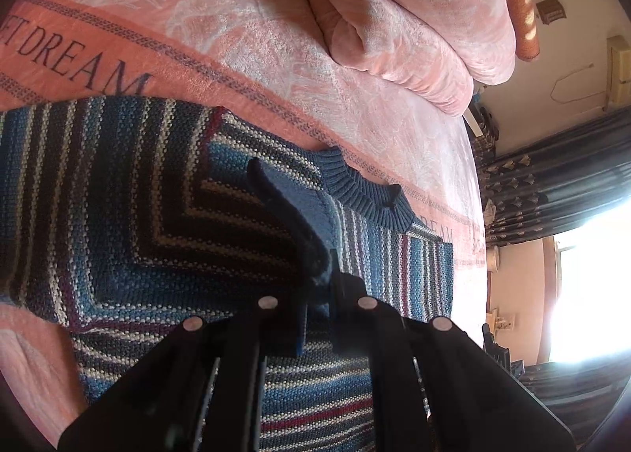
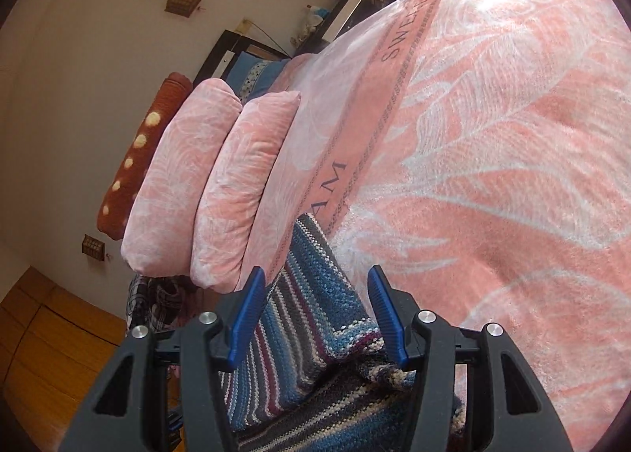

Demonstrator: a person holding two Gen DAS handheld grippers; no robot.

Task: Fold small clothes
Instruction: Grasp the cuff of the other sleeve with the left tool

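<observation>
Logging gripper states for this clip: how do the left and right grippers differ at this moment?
The left gripper has its fingers close together, pinching a blue knit edge of the striped sweater; the right gripper stands open with nothing clamped. The left's fingers look dark and shaded, while the right's blue ribbed pads show clearly. The left looks toward the ribbed collar; the right looks along a folded part toward the pillows. Both are over the sweater on the pink blanket.

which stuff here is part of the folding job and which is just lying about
Part of the job:
striped knit sweater
left gripper, shut on a fold of it
right gripper, open over it

Just lying about:
pink blanket
two pink pillows
orange spotted bolster
dark curtains
</observation>
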